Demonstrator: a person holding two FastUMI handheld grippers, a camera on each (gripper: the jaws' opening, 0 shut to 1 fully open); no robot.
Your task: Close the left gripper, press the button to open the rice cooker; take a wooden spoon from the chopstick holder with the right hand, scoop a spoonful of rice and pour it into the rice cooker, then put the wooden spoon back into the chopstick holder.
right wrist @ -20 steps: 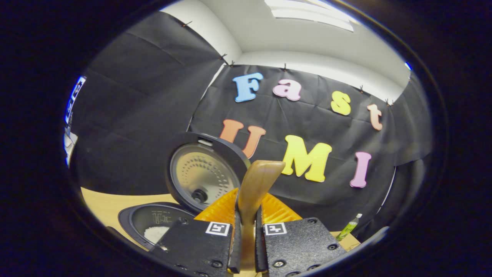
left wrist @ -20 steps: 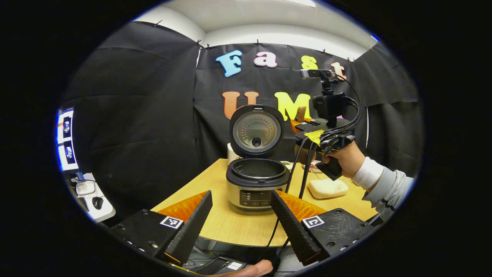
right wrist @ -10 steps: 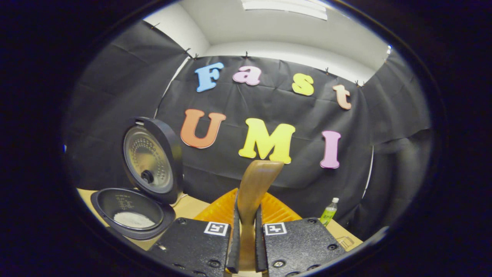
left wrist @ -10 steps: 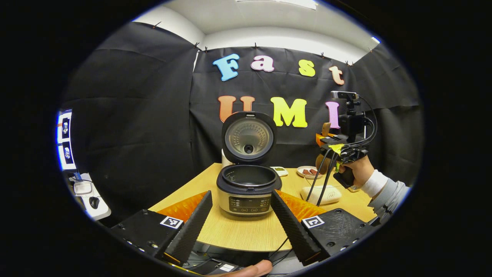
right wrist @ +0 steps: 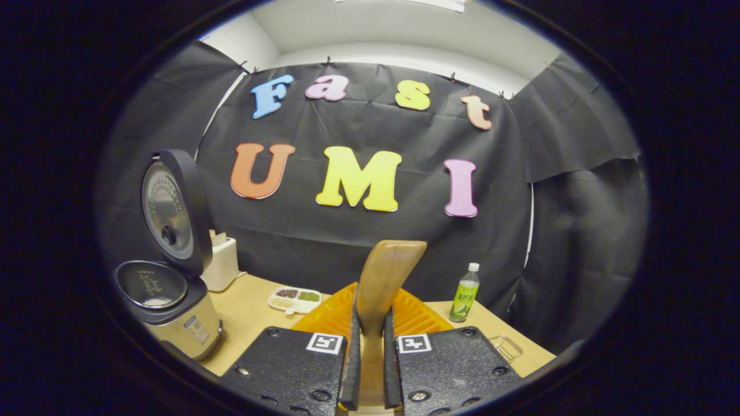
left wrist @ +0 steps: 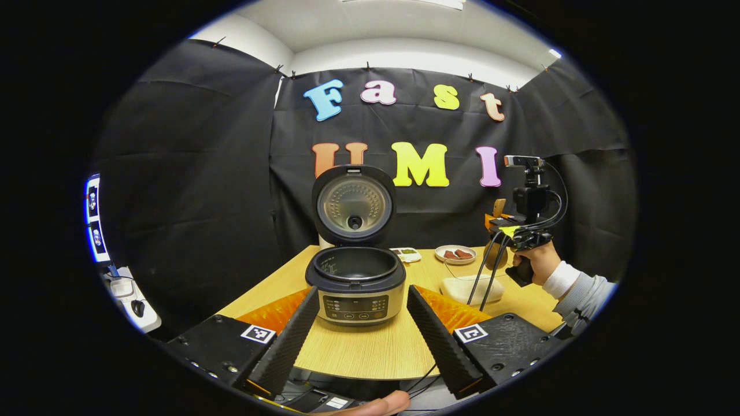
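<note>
The rice cooker (left wrist: 355,289) stands open at the table's near middle, its lid (left wrist: 354,205) upright. My left gripper (left wrist: 363,292) is open in front of it, a finger on each side, touching nothing. In the right gripper view the wooden spoon (right wrist: 384,277) stands upright, with my right gripper (right wrist: 370,315) shut on its handle. The cooker (right wrist: 170,306) lies to the left there, apart from the spoon. In the left gripper view a hand holds the right gripper (left wrist: 502,222) with the spoon (left wrist: 498,207) above the table's right side.
A white upright container (right wrist: 221,264) stands behind the cooker. Farther back are a small sectioned tray (right wrist: 295,299) and a green bottle (right wrist: 464,293). A plate (left wrist: 455,253) and a white box (left wrist: 471,288) lie on the wooden table (left wrist: 370,346). A clear container (right wrist: 504,348) sits near the right edge.
My right gripper has carried the spoon from over the cooker to the right and lower. The cooker has slid left in both views. The left gripper stays open.
</note>
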